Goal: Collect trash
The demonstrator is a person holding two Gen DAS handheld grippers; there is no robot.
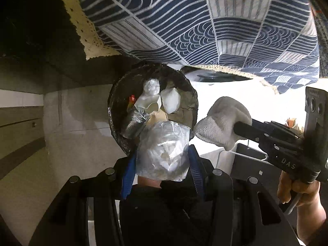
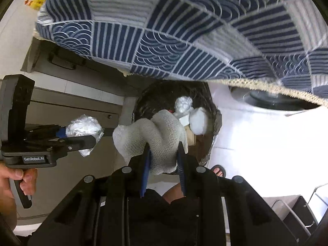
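Black-lined bin (image 1: pixel 152 106) sits on the floor below the patterned cloth (image 1: pixel 205 20), already holding wads and scraps. Left gripper (image 1: pixel 162 160) jaws pinch a crumpled plastic wad (image 1: pixel 164 151) at the bin's near rim; right gripper (image 2: pixel 164 153) jaws pinch a white knit rag (image 2: pixel 151 135) over the rim. Step looks like drop-off: next, ease both over the opening, then spread. Overhanging cloth edge crowds the approach; white appliance (image 2: pixel 266 110) sits just beside.
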